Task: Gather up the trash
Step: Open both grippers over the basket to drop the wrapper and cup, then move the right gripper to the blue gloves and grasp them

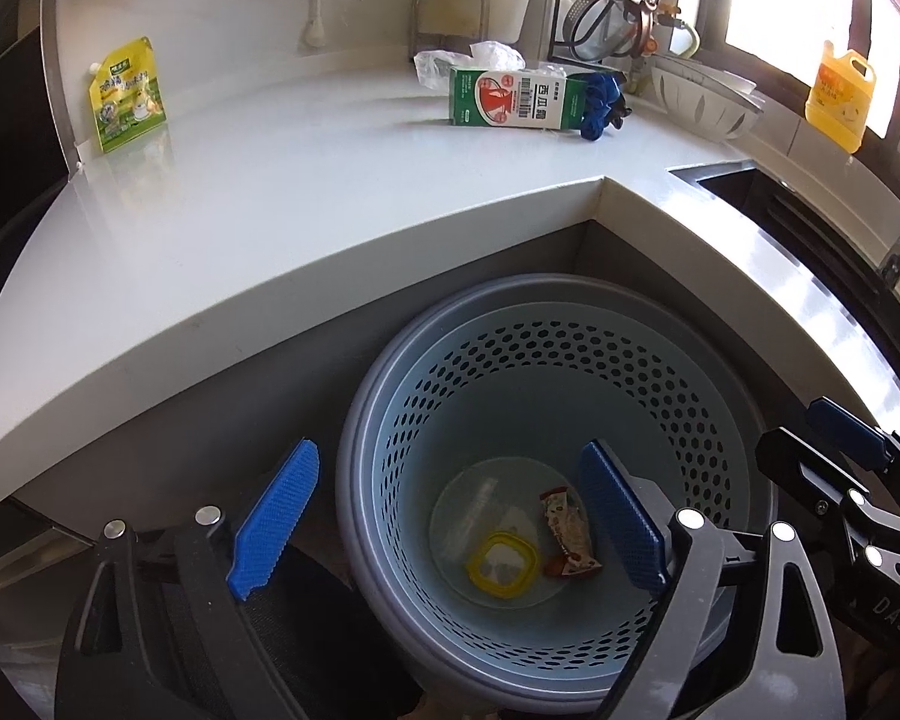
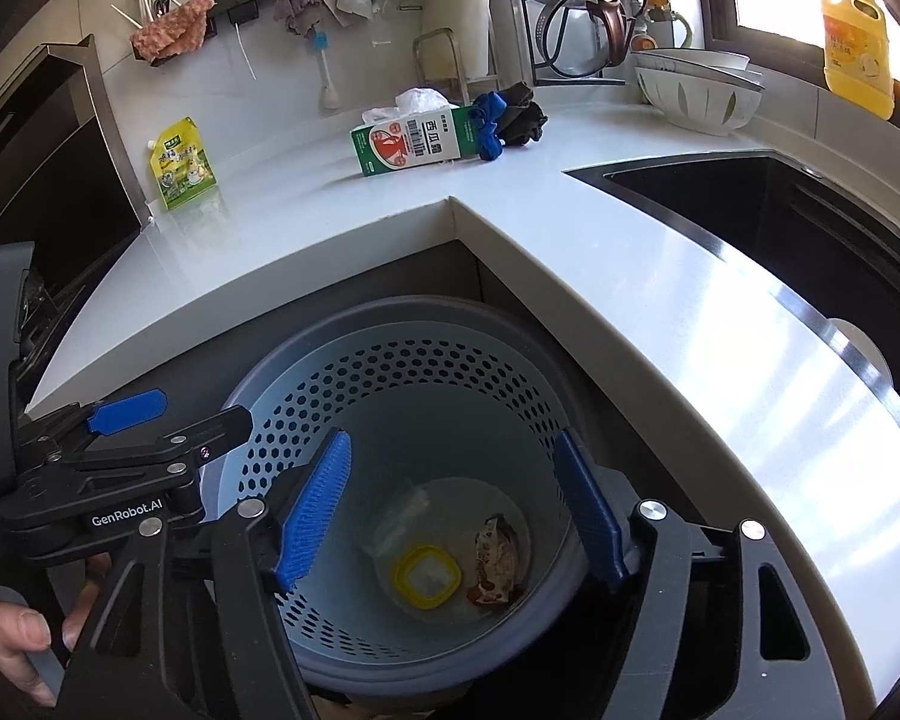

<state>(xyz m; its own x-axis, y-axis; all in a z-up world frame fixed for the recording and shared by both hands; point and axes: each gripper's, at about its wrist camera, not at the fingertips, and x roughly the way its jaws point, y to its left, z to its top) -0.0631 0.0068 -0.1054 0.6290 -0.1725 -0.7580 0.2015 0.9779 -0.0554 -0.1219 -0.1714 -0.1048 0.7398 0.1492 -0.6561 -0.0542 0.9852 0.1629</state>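
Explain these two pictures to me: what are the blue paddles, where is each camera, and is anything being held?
Each picture comes from a camera on a hand-held gripper, looking along its two blue-padded fingers. The left gripper and right gripper both hang open and empty over the perforated pale-blue plastic bin. At its bottom lie a yellow square lid ring and a crumpled red-and-white snack wrapper. On the white L-shaped counter remain a green-and-white carton, a yellow-green spouted pouch and a crumpled clear plastic bag.

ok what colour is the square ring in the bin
Yellow; the ring lies on the bin floor, clearest in the right wrist view.
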